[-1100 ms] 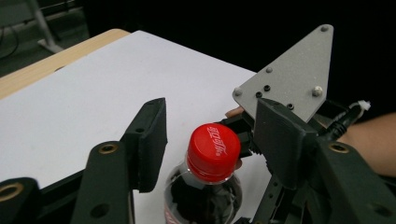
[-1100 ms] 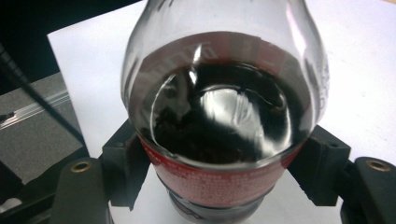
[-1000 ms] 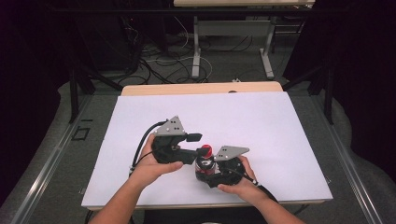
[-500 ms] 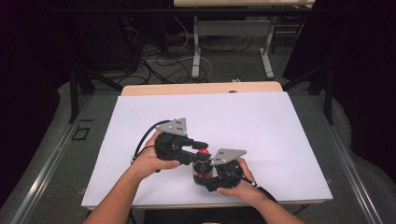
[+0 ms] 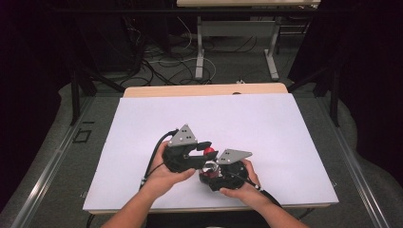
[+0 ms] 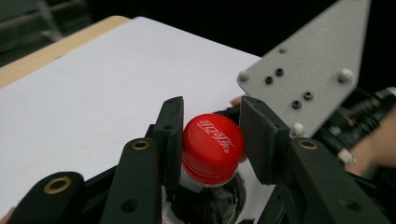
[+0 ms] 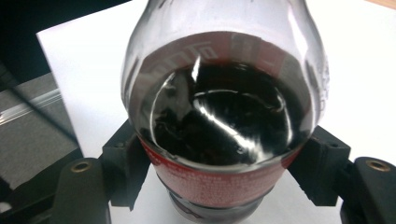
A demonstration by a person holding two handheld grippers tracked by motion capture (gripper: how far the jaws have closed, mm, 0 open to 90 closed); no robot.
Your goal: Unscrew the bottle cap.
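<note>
A small cola bottle [image 5: 207, 167] with dark drink and a red label stands near the front of the white table top [image 5: 247, 118]. Its red cap [image 6: 212, 144] sits between the pads of my left gripper [image 6: 211, 122], which is shut on it. From above, the left gripper [image 5: 204, 151] reaches in from the left at cap height. My right gripper [image 7: 224, 163] is shut on the bottle's body [image 7: 224, 107] at the red label, one pad on each side. In the high view the right gripper [image 5: 210, 172] lies low beside the bottle, held from the right.
The right gripper's grey plate [image 6: 303, 70] stands close behind the cap. The white sheet covers a wooden table whose far edge [image 5: 204, 90] shows. Dark floor with cables and a table frame [image 5: 199, 52] lies beyond.
My left gripper has moved right and down onto the bottle's cap, and its jaws have closed on the cap. The right gripper and the bottle have stayed in place.
</note>
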